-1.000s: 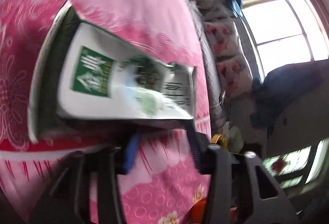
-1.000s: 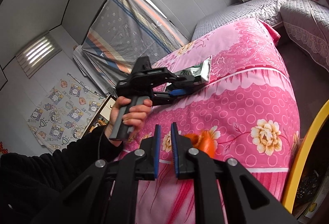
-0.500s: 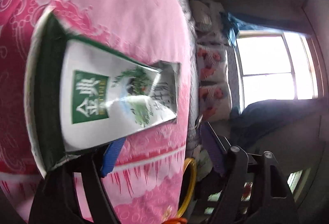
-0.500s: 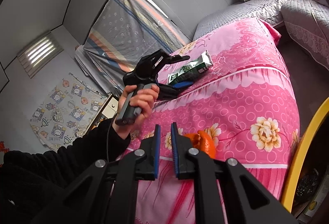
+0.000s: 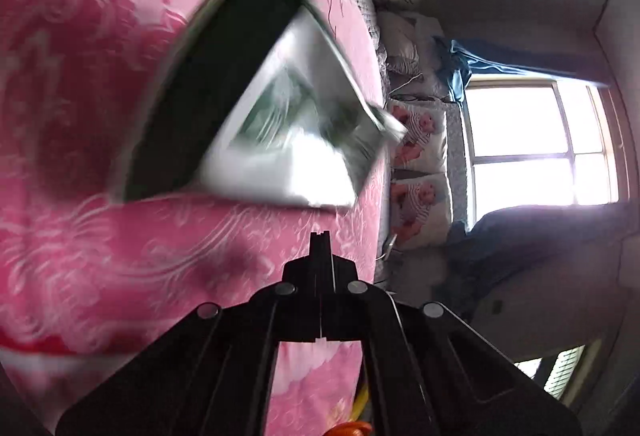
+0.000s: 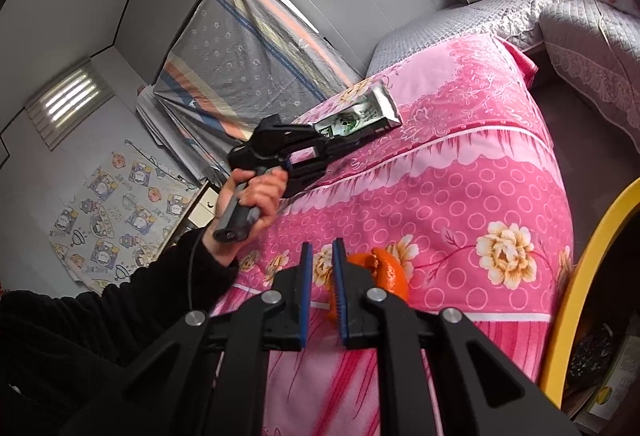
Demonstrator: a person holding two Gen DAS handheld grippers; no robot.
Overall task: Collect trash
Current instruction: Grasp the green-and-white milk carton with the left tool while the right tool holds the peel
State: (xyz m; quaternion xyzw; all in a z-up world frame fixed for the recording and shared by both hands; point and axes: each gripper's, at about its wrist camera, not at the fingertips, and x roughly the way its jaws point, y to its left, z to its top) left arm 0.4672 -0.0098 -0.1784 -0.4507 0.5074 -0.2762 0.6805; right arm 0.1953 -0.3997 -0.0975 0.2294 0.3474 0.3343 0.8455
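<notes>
Left wrist view: the left hand-held gripper point(image 5: 320, 236) has its two black fingers pressed together, clenched on nothing. Just ahead of the tips and slightly to their left, a white and green foil snack packet point(image 5: 296, 140) lies on the pink patterned bedspread point(image 5: 120, 268); it is blurred, and its print cannot be read. The packet stands apart from the fingertips, with a strip of bedspread between. Far ahead to the right, a bright window point(image 5: 540, 144) and cushions printed with pink figures point(image 5: 416, 140). At the bottom edge, below the fingers, a sliver of something orange point(image 5: 352, 427).

Right wrist view: the right hand-held gripper point(image 6: 322, 268) has its blue-padded fingers point(image 6: 306, 276) parallel with a narrow gap, gripping nothing. Just right of the tips and touching the bedspread point(image 6: 460, 204), a round orange fruit point(image 6: 384, 272). Ahead and to the left, a bare hand point(image 6: 252, 200) in a black sleeve holds the other gripper point(image 6: 360, 140), whose tips point at the packet point(image 6: 356, 120); whether they touch it cannot be told here. At the right edge, a curved yellow rim point(image 6: 580, 284). Ahead to the left, a striped grey cloth point(image 6: 248, 64) leans on the wall.
</notes>
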